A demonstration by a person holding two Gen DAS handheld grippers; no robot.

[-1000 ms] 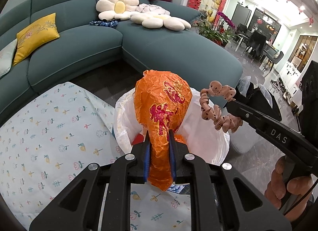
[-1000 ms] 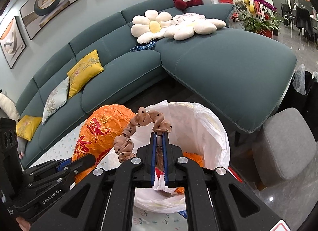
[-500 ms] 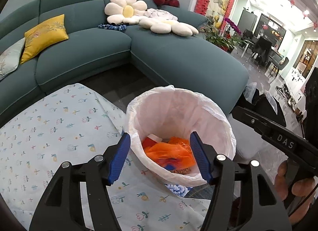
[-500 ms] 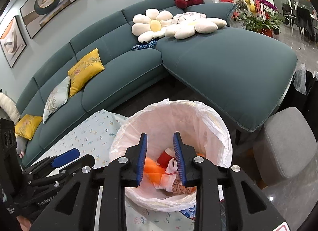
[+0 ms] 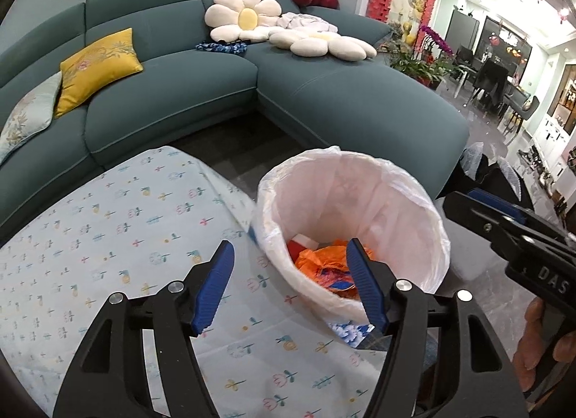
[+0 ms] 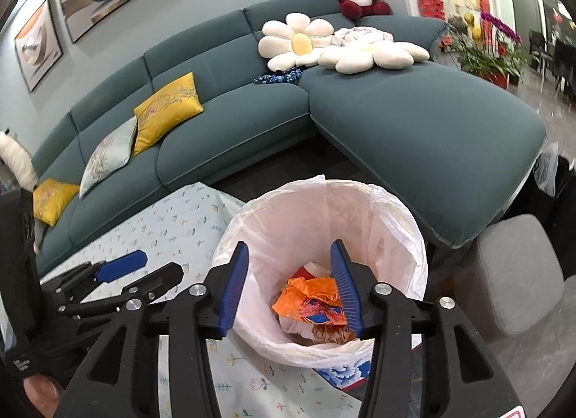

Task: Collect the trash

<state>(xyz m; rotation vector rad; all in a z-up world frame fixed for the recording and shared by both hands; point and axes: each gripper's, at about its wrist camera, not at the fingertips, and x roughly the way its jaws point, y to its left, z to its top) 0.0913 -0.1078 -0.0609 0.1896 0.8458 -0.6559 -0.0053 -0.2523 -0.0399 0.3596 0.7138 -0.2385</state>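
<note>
A trash bin lined with a white plastic bag [image 5: 406, 187] [image 6: 392, 213] stands at the table's edge. Inside lie a crumpled orange bag [image 5: 320, 259] [image 6: 309, 292], a red item and a brown spotted scrunchie [image 6: 329, 333]. My left gripper [image 5: 291, 263] is open and empty, above the tablecloth beside the bin's left rim. My right gripper [image 6: 289, 263] is open and empty, over the bin's near rim. The right gripper also shows at the right of the left wrist view [image 5: 504, 216], and the left gripper shows at the left of the right wrist view [image 6: 140, 270].
A floral light-blue tablecloth [image 5: 108, 223] covers the table to the left. A teal sectional sofa [image 5: 324, 94] with yellow cushions, flower pillows and a plush bear lies behind. A grey stool [image 6: 511, 267] stands right of the bin. A blue-white packet [image 6: 345, 371] lies under the bin's near side.
Both grippers opened. The orange bag dropped from the left gripper and the scrunchie from the right into the bin. Both grippers then drew back, the left shifting left.
</note>
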